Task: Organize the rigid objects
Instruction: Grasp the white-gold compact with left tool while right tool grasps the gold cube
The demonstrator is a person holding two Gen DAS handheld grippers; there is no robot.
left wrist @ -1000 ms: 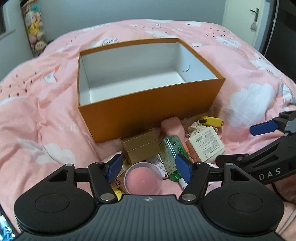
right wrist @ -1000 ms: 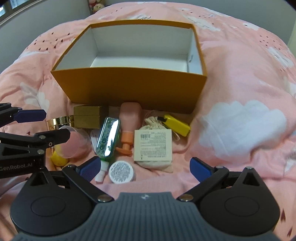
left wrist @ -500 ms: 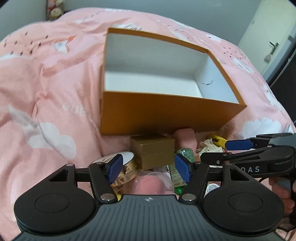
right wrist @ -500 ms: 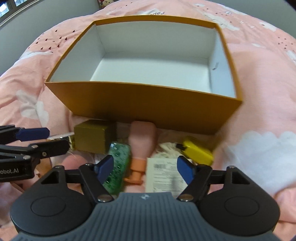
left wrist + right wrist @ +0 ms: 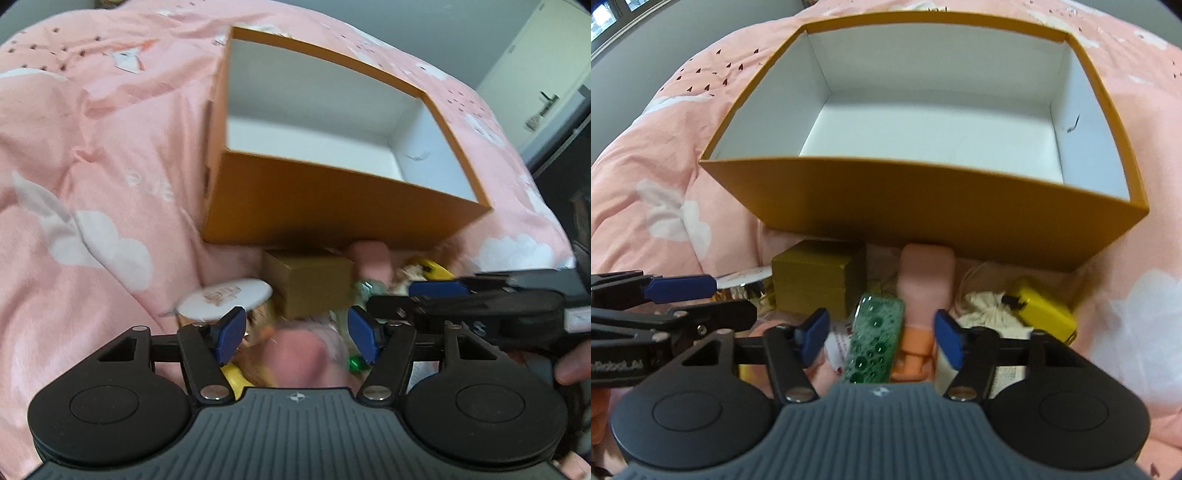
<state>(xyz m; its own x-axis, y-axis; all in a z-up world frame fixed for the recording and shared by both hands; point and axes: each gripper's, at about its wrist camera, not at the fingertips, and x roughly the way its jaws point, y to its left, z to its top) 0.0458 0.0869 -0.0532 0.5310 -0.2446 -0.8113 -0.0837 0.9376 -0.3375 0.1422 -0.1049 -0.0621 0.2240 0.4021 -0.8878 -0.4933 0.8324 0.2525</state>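
An empty orange box (image 5: 332,199) (image 5: 923,206) with a white inside stands on the pink bedspread. A pile of small items lies in front of it. My left gripper (image 5: 297,336) is open just above a round pink container (image 5: 299,356), close to a gold box (image 5: 308,286) and a white round lid (image 5: 225,297). The jaws of my right gripper (image 5: 881,336) are closing. A green bubbly bottle (image 5: 875,338) and a peach pump bottle (image 5: 925,288) lie between them, and the pads are not pressing on either.
A yellow gadget (image 5: 1045,314) and a cloth pouch (image 5: 982,310) lie to the right of the pile. The other gripper reaches in from the side of each view: the right gripper (image 5: 417,297) and the left gripper (image 5: 701,302). The pink bedspread (image 5: 92,166) is soft and rumpled.
Both grippers have come forward and down toward the pile, so the orange box looms larger. The right jaws have narrowed from wide open. The left view has rolled, tilting the box.
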